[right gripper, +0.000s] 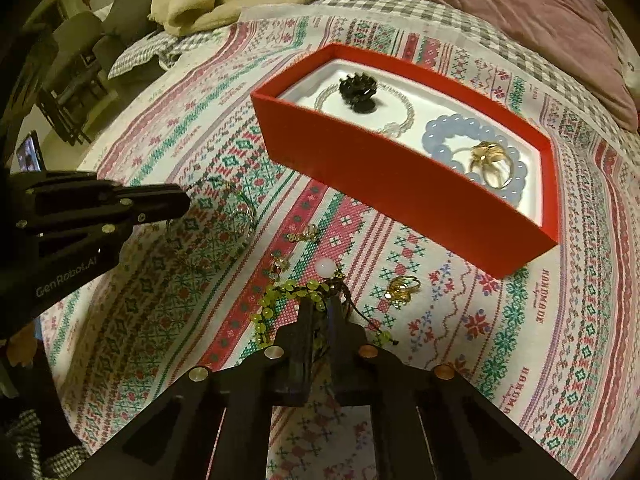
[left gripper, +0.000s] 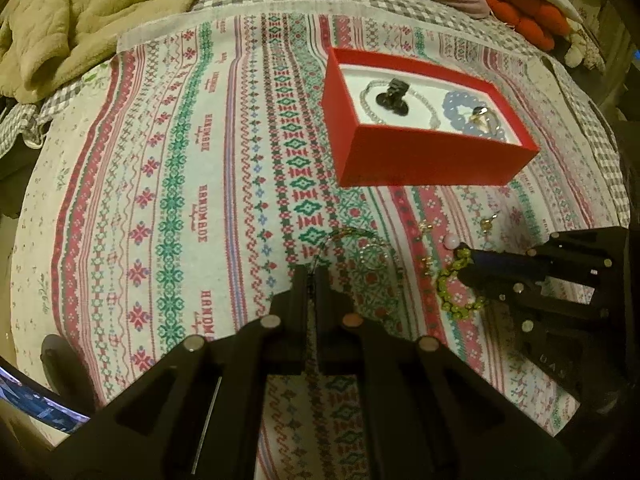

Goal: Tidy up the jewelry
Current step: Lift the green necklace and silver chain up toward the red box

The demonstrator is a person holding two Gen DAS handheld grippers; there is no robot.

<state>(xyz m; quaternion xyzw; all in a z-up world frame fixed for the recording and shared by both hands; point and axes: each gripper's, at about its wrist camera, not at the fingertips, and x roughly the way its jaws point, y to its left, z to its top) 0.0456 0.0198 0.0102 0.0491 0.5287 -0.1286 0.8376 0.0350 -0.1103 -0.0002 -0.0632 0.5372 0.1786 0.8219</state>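
A red box [left gripper: 424, 158] [right gripper: 384, 184] stands on the patterned cloth and holds a black piece [right gripper: 357, 89], a clear bead bracelet [right gripper: 404, 114], a blue bead bracelet [right gripper: 440, 136] and gold rings [right gripper: 490, 160]. My left gripper [left gripper: 313, 276] is shut on a thin dark beaded necklace [left gripper: 352, 240] [right gripper: 236, 204] lying on the cloth. My right gripper [right gripper: 322, 306] [left gripper: 466, 262] is shut on a green bead bracelet [right gripper: 280, 300] [left gripper: 456, 284]. A pink bead [right gripper: 325, 269], a gold ring [right gripper: 402, 288] and small gold earrings [right gripper: 304, 234] lie loose nearby.
The patterned cloth [left gripper: 180, 200] covers a checked bed. A beige blanket [left gripper: 80, 20] lies at the back left, a mauve pillow [right gripper: 520, 12] at the back right. A phone screen [right gripper: 30, 156] glows at the left.
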